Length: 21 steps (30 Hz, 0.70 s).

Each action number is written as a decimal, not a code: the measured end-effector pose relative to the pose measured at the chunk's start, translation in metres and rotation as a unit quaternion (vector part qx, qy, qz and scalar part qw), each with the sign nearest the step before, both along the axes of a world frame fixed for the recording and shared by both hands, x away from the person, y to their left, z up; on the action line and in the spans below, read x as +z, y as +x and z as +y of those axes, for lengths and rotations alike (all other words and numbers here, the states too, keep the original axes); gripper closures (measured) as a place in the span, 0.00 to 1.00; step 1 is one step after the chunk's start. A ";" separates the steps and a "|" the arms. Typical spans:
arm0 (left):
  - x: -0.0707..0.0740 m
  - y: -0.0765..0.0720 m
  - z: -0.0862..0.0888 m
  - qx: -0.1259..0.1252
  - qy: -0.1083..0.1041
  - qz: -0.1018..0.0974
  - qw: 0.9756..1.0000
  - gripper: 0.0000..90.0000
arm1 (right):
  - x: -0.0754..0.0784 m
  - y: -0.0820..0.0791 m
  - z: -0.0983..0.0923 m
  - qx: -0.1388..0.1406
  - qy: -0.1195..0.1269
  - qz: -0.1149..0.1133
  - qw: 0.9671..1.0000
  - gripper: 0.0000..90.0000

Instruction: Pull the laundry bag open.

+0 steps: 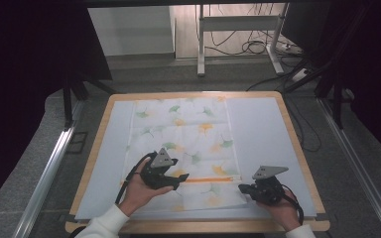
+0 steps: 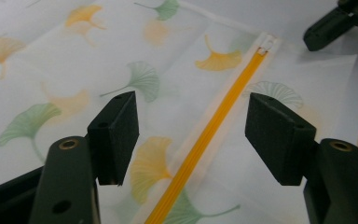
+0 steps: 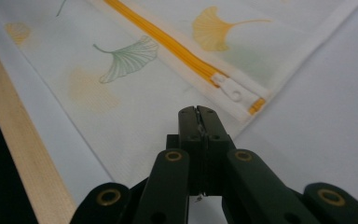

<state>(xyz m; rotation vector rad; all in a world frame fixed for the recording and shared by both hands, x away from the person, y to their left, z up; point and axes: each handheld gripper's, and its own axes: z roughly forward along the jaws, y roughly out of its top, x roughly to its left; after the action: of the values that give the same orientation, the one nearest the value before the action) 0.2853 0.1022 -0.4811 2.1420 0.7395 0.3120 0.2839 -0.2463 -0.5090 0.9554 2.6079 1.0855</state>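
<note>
Left gripper [image 2: 191, 135] hovers with jaws apart, straddling the orange zipper [image 2: 214, 126] of the leaf-print pouch [image 1: 188, 144]. Right gripper [image 3: 198, 122], jaws together and empty, sits just short of the zipper pull [image 3: 228, 87]; gripping the pull squarely while bracing the fabric should prevent bunching.

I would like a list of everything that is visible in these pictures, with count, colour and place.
fabric bag: one, white with green and orange leaf print, flat at the middle of the table.
zipper: one, orange, across the bag's near part.
zipper pull: one, white, at the zipper's right end.
sheet: one, pale blue-grey, under the bag.
table: one, light wood.
left gripper: one, black, open over the zipper.
right gripper: one, black, fingers together near the pull; pinching the bag's edge or not, I cannot tell.
</note>
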 end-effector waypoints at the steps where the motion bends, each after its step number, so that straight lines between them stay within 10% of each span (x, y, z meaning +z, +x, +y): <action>1: 0.000 0.000 0.000 0.000 0.000 0.000 1.000 0.38 | 0.000 0.000 0.000 0.000 0.000 0.000 1.000 0.99; 21: -0.012 0.012 -0.052 -0.052 0.027 0.006 0.998 0.40 | -0.003 0.004 0.001 -0.003 -0.001 0.009 1.000 0.99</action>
<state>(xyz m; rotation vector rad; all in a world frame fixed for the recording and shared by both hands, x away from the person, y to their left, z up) 0.2971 0.0500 -0.4928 2.2255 0.6301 0.2667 0.2883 -0.2448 -0.5124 0.9764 2.6182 1.0790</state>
